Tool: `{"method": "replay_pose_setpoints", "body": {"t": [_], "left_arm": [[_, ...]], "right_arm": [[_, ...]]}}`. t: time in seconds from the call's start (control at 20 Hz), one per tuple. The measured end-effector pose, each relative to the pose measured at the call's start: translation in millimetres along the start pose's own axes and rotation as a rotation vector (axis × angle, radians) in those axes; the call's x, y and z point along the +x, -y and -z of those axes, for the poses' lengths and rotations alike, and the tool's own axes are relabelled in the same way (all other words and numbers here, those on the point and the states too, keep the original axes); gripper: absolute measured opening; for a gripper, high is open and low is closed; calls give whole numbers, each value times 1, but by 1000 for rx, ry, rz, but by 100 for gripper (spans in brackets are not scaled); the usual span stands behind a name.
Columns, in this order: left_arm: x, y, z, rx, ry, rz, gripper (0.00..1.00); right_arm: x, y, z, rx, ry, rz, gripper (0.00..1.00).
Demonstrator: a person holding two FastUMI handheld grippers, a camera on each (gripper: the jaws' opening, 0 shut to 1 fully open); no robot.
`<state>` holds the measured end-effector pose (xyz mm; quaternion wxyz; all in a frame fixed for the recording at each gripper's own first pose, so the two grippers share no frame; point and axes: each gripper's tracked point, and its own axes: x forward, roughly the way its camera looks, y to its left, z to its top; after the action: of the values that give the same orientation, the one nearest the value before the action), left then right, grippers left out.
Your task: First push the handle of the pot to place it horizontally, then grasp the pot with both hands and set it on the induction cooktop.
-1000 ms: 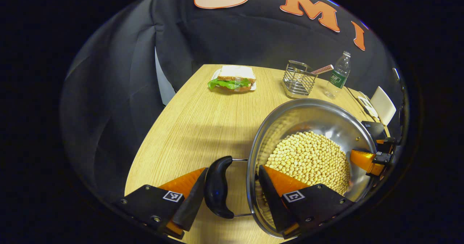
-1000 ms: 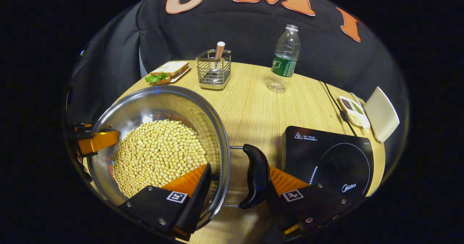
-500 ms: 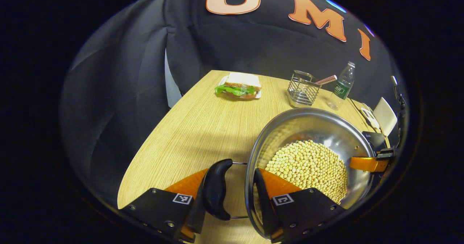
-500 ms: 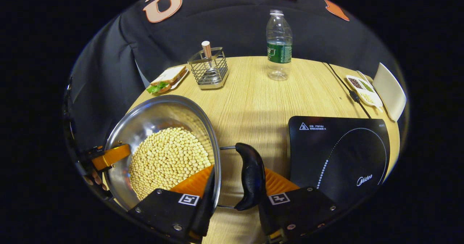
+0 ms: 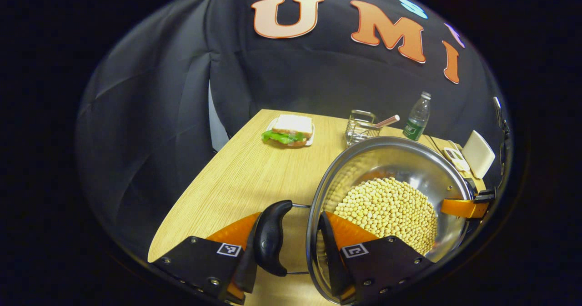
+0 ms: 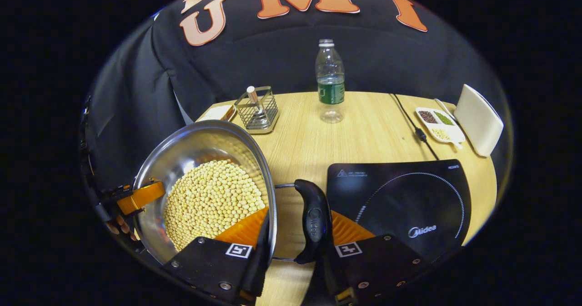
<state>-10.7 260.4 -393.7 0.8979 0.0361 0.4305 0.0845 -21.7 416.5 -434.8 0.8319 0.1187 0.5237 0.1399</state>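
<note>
Left gripper view: cam rides close over the left tongs (image 5: 288,247) at the pot's (image 5: 391,160) left rim, looking across the table (image 5: 245,174) toward the booth wall. Right gripper view: same setup on the right tongs (image 6: 291,244), opposite rim (image 6: 200,137). Overlap: pot, bottle (image 5: 417,116) (image 6: 330,81), wire rack (image 5: 361,128) (image 6: 258,110), and each view catches the other tongs.

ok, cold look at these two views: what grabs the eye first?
The steel pot heaped with pale soybeans, held at both side handles: the left gripper clamps rim and black handle on one side, the right gripper does the same on the other. Next, the black induction cooktop on the wooden table, just right of the pot in the right gripper view.
</note>
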Motion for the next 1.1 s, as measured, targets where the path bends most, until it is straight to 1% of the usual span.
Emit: {"method": "replay_pose_setpoints", "body": {"t": [0.2,0.55,0.6,0.65,0.75,0.85,1.0,1.1], "left_arm": [[-22,16,-15,23,23,29,64],[-43,85,-40,79,61,86,64],[-47,94,-44,83,70,95,64],[-45,101,-43,88,74,103,64],[-52,120,-53,102,84,118,64],[-52,129,-55,111,95,135,64],[-57,150,-63,137,113,159,64],[-57,161,-67,156,126,175,64]], "right_arm": [[-32,34,-7,21,39,27,52],[-70,102,-21,44,77,80,52],[-77,112,-22,50,83,88,47],[-83,121,-24,52,91,95,52],[-98,140,-28,62,99,108,52],[-110,154,-32,72,109,120,52],[-127,186,-37,93,126,141,52],[-132,206,-40,106,129,152,52]]}}
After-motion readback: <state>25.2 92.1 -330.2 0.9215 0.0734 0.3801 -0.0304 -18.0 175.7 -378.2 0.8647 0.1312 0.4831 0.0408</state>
